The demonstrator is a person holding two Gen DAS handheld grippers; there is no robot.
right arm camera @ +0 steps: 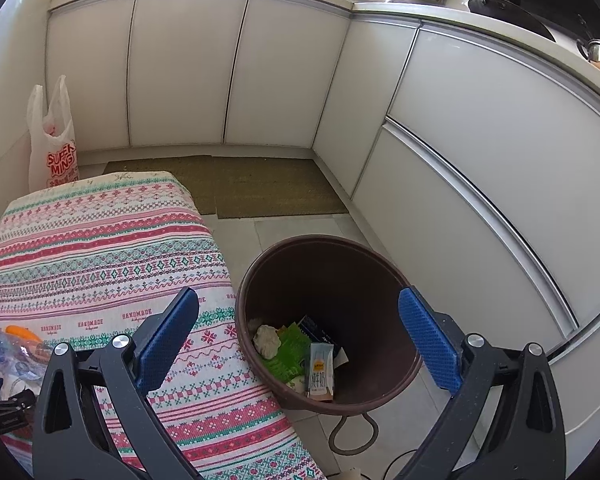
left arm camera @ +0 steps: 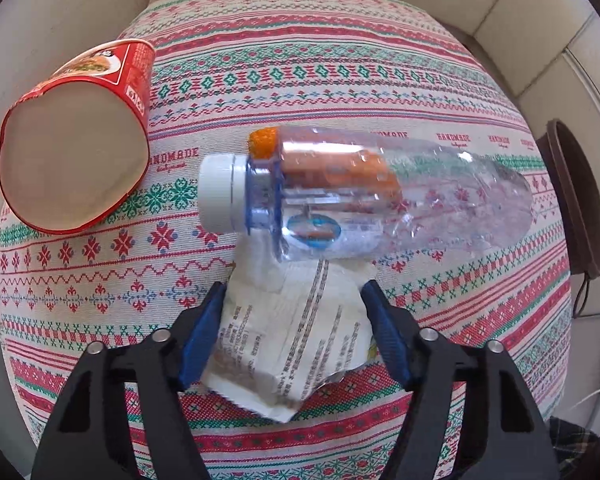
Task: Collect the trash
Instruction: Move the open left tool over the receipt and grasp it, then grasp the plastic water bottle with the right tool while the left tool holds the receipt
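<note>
While the left gripper (left arm camera: 294, 320) straddles a white wrapper (left arm camera: 296, 340) unclosed, the right gripper (right arm camera: 300, 332) gapes above the bin (right arm camera: 328, 256).

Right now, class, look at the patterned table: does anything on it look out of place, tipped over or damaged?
Yes. The red noodle cup lies on its side, squashed out of round. The clear bottle also lies flat, overlapping a crumpled white wrapper between the left tool's open fingers.
</note>
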